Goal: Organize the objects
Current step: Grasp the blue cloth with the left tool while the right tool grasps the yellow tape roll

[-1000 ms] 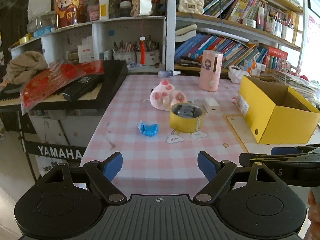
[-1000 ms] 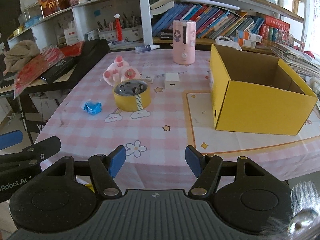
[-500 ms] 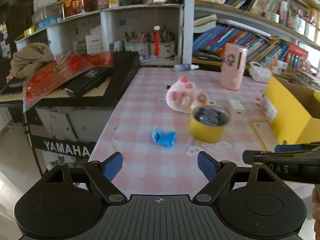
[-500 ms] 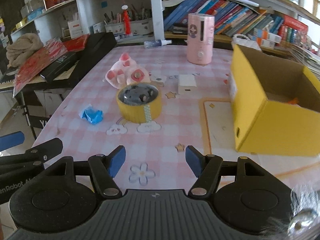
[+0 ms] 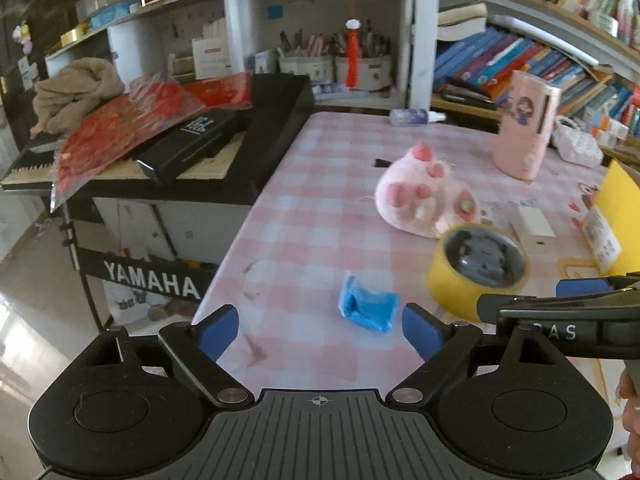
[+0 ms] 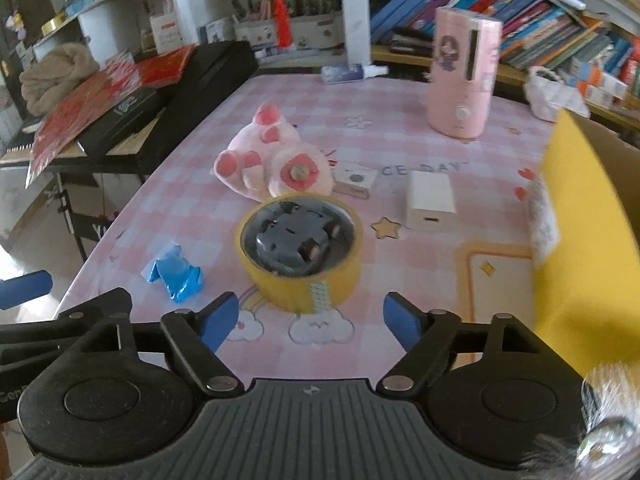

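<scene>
Tongs (image 6: pixel 311 320) opening, empty, round glossy tape roll (image 6: pixel 302 256)

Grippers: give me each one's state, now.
Left gripper: open, jaws just widened, nothing held.
Right gripper: open, jaws just widened, nothing held.
</scene>
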Demonstrator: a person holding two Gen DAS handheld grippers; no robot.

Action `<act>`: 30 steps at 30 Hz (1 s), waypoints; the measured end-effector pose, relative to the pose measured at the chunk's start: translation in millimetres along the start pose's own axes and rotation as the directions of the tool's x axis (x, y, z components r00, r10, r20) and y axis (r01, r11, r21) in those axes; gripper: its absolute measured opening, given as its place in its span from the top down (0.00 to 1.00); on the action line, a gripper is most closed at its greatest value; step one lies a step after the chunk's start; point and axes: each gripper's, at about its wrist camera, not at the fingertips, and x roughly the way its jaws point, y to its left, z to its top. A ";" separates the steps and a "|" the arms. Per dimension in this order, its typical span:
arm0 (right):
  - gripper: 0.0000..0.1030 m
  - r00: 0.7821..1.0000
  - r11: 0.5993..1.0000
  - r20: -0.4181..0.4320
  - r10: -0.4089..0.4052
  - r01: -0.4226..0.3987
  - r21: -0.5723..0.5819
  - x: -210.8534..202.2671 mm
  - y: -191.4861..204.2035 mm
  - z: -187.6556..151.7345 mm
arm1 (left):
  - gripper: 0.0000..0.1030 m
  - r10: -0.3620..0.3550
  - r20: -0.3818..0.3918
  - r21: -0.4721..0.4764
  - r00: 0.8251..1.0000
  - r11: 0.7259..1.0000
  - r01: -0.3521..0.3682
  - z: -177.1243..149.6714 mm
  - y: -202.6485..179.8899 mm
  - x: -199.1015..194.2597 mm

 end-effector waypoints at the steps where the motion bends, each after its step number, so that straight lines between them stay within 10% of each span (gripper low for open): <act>1: 0.19 1.000 1.000 -0.007 0.004 -0.004 -0.008 5.1 0.8 3.2 | 0.12 0.005 -0.004 -0.007 1.000 1.000 -0.005 2.2 1.4 2.9; 18: 0.15 0.999 0.995 -0.022 0.037 -0.038 -0.094 59.8 2.9 28.0 | 0.12 0.027 -0.075 -0.032 0.997 0.999 -0.030 15.3 2.6 30.6; 27: 0.15 0.970 0.998 0.237 0.051 -0.057 0.016 6.8 -29.0 46.4 | 0.15 -0.072 -0.127 0.013 0.989 0.997 0.074 21.7 -21.7 56.1; 30: 0.15 0.959 0.997 0.279 0.049 -0.064 0.045 -1.0 -40.0 49.5 | 0.37 -0.071 -0.148 0.028 0.987 0.997 0.075 22.2 -28.9 67.0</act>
